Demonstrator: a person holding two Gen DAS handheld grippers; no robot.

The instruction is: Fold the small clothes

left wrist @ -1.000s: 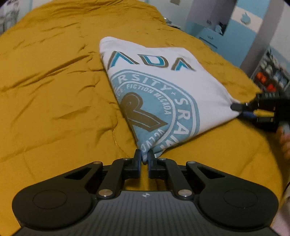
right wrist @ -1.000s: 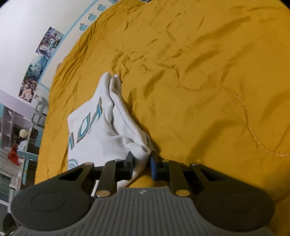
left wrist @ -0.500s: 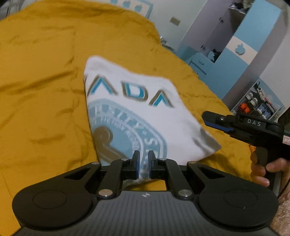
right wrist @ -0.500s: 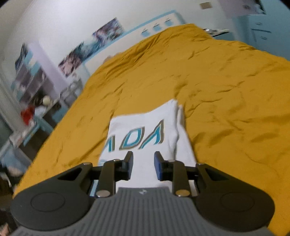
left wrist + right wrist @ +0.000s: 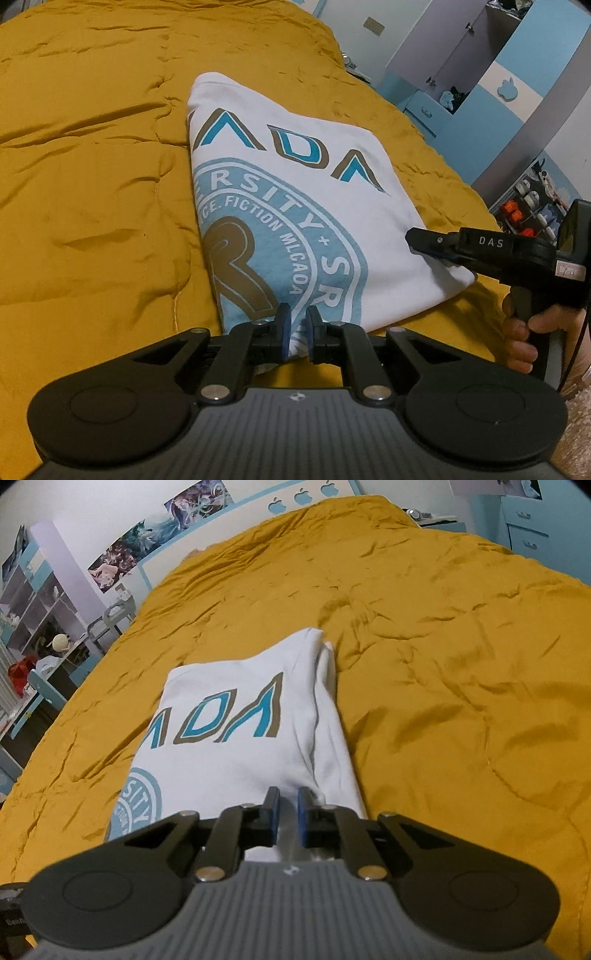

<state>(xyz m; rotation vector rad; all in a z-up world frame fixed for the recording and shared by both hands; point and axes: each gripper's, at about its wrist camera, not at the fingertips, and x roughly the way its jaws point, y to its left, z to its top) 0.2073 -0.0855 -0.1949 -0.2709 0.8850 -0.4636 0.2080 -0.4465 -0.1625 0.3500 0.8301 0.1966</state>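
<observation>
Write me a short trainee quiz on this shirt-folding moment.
1. True or false: the shirt lies folded on a yellow bedspread.
2. Which word is in its round print? A) FICTION B) HOCKEY C) MUSIC
3. In the left wrist view, which gripper is the visible hand holding?
Key: 1 true; 2 A; 3 the right gripper.

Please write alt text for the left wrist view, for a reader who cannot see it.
A folded white T-shirt with a blue and brown university crest lies on a mustard-yellow bedspread. The left tongs sit at its near edge, the shirt's hem between their pads, while the right tongs, held by a hand, reach its right corner.
</observation>
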